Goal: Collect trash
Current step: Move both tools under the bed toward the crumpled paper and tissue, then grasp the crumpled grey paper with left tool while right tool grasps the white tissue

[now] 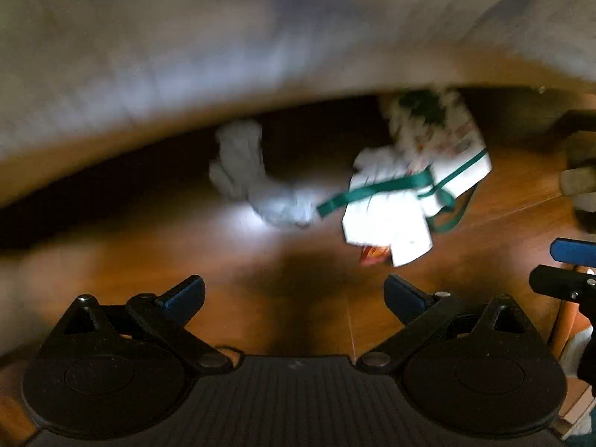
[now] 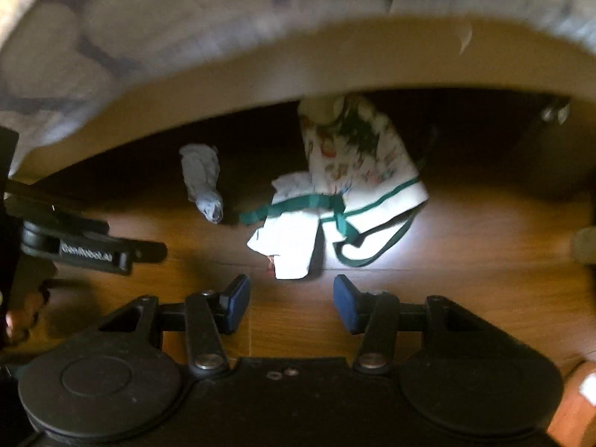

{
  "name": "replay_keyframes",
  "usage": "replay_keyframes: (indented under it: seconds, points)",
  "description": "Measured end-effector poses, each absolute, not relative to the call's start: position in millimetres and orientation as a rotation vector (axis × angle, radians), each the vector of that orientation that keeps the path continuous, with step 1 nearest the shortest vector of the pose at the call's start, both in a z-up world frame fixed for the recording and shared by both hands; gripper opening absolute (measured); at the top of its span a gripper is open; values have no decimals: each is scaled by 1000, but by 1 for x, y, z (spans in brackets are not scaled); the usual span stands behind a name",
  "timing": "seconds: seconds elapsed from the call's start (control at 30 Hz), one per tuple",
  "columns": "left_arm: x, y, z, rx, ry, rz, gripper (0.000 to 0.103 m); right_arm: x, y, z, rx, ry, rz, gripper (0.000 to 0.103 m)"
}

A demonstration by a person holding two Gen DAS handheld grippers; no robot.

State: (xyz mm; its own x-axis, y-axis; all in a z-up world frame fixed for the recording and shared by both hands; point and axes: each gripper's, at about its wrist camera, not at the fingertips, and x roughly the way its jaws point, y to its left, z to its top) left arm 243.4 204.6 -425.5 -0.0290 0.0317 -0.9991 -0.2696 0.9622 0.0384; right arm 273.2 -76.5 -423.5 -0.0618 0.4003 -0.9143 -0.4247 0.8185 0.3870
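- Crumpled grey-white wad [image 2: 203, 182], soft and elongated, lies on the glossy wooden floor [image 2: 465, 279], long axis running from the grippers toward the bed edge [image 2: 260, 70].
- Beside it: patterned white bag [image 2: 357, 171] with green ribbon [image 2: 298, 205].
- Left gripper [image 1: 294, 298] and right gripper [image 2: 291, 303] both gape, empty.

Left gripper [image 1: 294, 294] jaws wide apart, nothing between them, above wooden floor [image 1: 149, 260]. Far centre: crumpled grey-white wad [image 1: 246, 171]. Right of it, touching or just beside: white patterned bag [image 1: 417, 178] with green straps [image 1: 380, 188]. Right gripper [image 1: 570, 264] at right edge. Frame motion-blurred.
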Motion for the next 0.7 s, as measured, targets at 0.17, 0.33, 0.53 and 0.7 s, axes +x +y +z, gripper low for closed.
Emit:
replay_keyframes:
  seconds: [0.17, 0.33, 0.53, 0.7]
  points:
    - [237, 236, -472, -378, 1586, 335, 103, 280, -53, -467, 26, 1556, 654, 50]
    - [233, 272, -498, -577, 1467, 469, 102, 290, -31, -501, 59, 1580, 615, 50]
    - [237, 285, -523, -695, 1411, 523, 102, 299, -22, -534, 146, 1615, 509, 50]
    - [242, 287, -539, -702, 1418, 518, 95, 300, -13, -547, 126, 1615, 477, 48]
